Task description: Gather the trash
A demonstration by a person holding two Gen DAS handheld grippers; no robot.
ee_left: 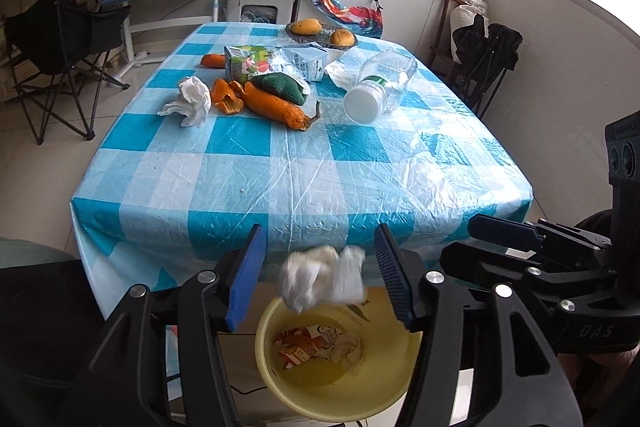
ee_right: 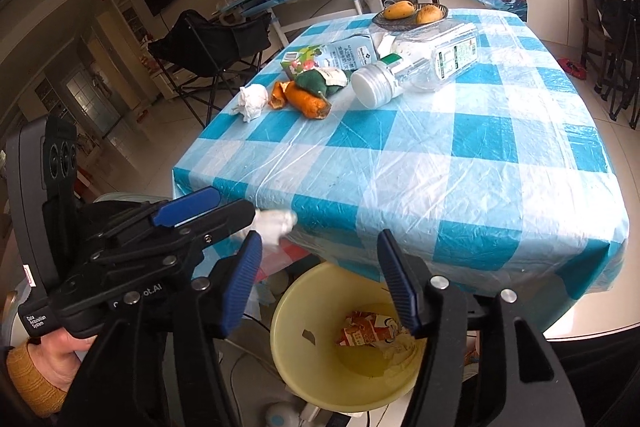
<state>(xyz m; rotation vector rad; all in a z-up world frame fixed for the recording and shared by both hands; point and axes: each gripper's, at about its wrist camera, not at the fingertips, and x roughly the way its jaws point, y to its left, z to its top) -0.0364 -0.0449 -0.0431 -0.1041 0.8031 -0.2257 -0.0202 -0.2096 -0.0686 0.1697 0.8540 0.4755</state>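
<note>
While the left gripper (ee_left: 320,279) hangs over the yellow bin (ee_left: 276,379), its jaws stand apart and a crumpled tissue (ee_left: 322,281) sits blurred in the gap between them, touching neither pad, so it looks to be dropping free toward the bin. The right gripper (ee_right: 320,283) is just beside it, also parted and holding nothing, with the bin (ee_right: 296,355) below its fingers. Inside the bin lie a torn carton (ee_left: 308,341) and some paper scraps. Most of the trash is on the table (ee_left: 280,179) at its far end: another tissue ball (ee_left: 190,101), orange peel (ee_left: 272,105), a green pouch (ee_left: 280,87), a juice box (ee_left: 240,63), a flattened milk carton (ee_left: 306,61) and a clear jar (ee_left: 380,85) lying on its side. A dish with fruit (ee_left: 320,33) sits behind them and is probably not rubbish. One risk is that the tissue, being light, drifts or catches the bin's rim near the table edge and lands on the floor. The two grippers are close enough that a careless turn could knock them together. Later, the jar may roll when nudged, since it lies on its side, and the slick cloth may let peel slide away from a closing pinch. The fruit could also be swept up by mistake.
</note>
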